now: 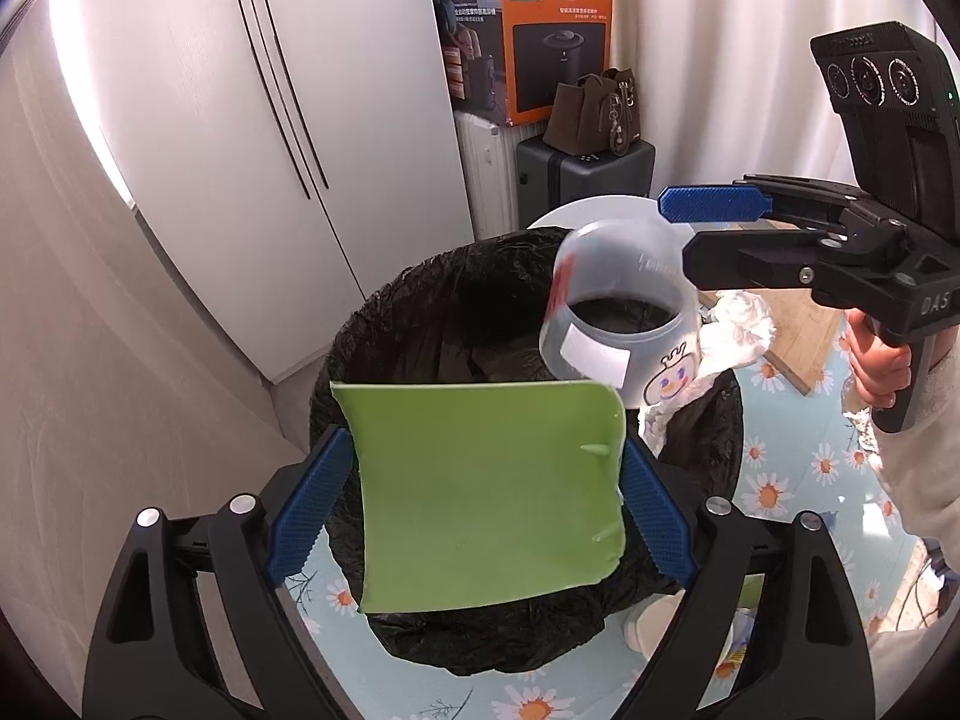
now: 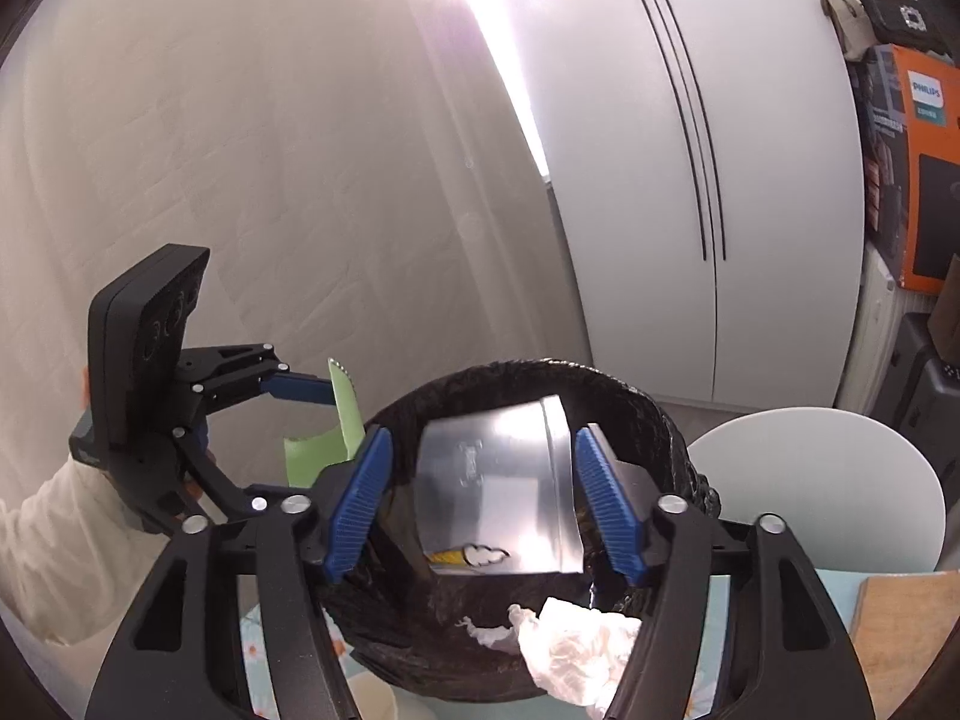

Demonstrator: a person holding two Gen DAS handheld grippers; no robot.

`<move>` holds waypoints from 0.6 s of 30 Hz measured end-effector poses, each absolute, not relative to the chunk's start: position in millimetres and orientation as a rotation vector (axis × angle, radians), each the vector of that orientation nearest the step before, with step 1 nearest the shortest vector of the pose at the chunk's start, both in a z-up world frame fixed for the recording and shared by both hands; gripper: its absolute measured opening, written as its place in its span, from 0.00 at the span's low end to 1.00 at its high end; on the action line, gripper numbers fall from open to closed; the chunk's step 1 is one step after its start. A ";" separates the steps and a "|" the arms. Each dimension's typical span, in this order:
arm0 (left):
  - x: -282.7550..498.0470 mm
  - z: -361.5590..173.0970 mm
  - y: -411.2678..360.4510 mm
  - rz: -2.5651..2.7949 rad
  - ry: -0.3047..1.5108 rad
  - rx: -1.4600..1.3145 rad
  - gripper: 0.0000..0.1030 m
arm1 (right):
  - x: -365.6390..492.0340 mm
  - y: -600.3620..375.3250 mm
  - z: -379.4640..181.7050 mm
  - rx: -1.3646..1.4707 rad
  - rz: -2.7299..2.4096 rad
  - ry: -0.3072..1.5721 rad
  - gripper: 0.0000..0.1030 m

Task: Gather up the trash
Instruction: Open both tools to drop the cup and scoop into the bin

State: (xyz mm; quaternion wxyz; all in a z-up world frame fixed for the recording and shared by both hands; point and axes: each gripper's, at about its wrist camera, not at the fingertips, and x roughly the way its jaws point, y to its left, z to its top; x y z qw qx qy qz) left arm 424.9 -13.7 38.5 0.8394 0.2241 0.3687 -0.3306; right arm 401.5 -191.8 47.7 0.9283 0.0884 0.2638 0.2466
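We see the left gripper [image 1: 486,510] spread around a green wrapper [image 1: 486,492] and the right gripper [image 2: 489,501] spread around a clear cup [image 2: 504,480], both directly above the black-lined bin [image 1: 420,312]

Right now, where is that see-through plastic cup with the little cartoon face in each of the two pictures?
Left wrist view: the plastic cup is right of centre, over the bin, below the right gripper.
Right wrist view: the cup is centre, between the blue fingers.
Shared landmark: the black-lined bin.
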 end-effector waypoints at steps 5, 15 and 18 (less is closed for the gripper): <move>413.2 34.0 -12.3 -0.683 0.748 0.495 0.94 | 386.7 -194.7 52.8 0.185 0.434 0.491 0.83; 379.2 37.6 8.2 -0.705 0.758 0.460 0.94 | 337.5 -190.4 66.4 0.118 0.332 0.538 0.85; 364.3 37.3 17.0 -0.702 0.760 0.473 0.94 | 320.8 -191.3 71.8 0.117 0.301 0.536 0.86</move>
